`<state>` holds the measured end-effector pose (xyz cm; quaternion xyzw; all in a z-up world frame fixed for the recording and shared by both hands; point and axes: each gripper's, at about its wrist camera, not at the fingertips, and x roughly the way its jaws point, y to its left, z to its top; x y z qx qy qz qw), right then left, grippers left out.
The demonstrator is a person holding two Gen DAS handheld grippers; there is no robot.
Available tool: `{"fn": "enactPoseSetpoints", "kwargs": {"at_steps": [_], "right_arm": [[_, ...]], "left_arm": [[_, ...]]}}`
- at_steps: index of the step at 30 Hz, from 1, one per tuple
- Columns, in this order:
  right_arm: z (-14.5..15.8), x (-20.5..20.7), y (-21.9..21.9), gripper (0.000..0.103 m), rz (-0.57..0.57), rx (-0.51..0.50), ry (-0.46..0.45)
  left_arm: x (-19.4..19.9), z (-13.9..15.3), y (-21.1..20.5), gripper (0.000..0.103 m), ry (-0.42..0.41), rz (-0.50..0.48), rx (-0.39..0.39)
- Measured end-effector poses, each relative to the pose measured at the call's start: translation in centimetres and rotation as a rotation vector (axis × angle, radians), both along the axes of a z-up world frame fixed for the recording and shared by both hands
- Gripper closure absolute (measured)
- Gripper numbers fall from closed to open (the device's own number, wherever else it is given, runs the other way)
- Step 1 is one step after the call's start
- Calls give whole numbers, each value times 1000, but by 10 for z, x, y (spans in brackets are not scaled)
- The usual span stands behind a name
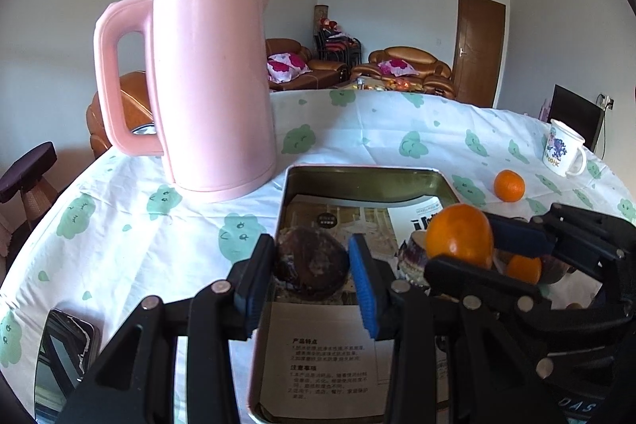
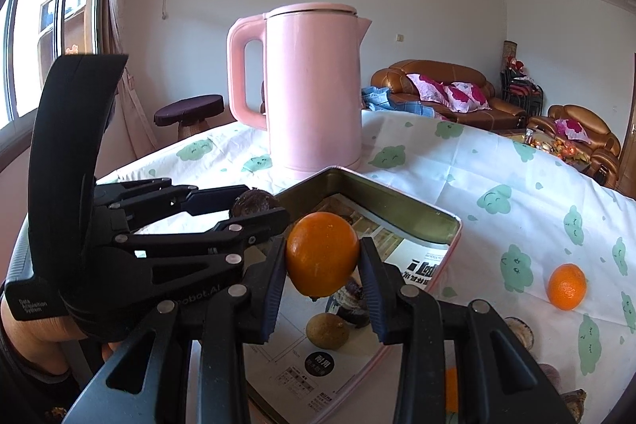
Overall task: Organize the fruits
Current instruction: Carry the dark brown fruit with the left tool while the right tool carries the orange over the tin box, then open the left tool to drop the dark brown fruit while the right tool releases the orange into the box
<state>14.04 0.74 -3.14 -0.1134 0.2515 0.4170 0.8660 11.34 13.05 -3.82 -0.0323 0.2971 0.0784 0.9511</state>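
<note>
Right tool [image 2: 322,261] clamps an orange [image 2: 322,259] above the tray [image 2: 397,203]. Left tool [image 1: 312,261] reaches level over the tray, gripping a dark fruit [image 1: 312,259] (wrinkled skin). Another orange [image 2: 567,287] lies on the worktop [image 2: 497,161].

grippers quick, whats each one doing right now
Left gripper: closed on the dark brown fruit, above the tin tray.
Right gripper: closed on an orange.
</note>
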Motion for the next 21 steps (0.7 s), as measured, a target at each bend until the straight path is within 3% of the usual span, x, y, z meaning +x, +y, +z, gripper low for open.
{"fn": "enactPoseSetpoints", "kwargs": {"at_steps": [21], "right_arm": [[-12,7,4,65,-5,-49,59]], "left_arm": [[7,-4,-2,63,31,-7,18]]}}
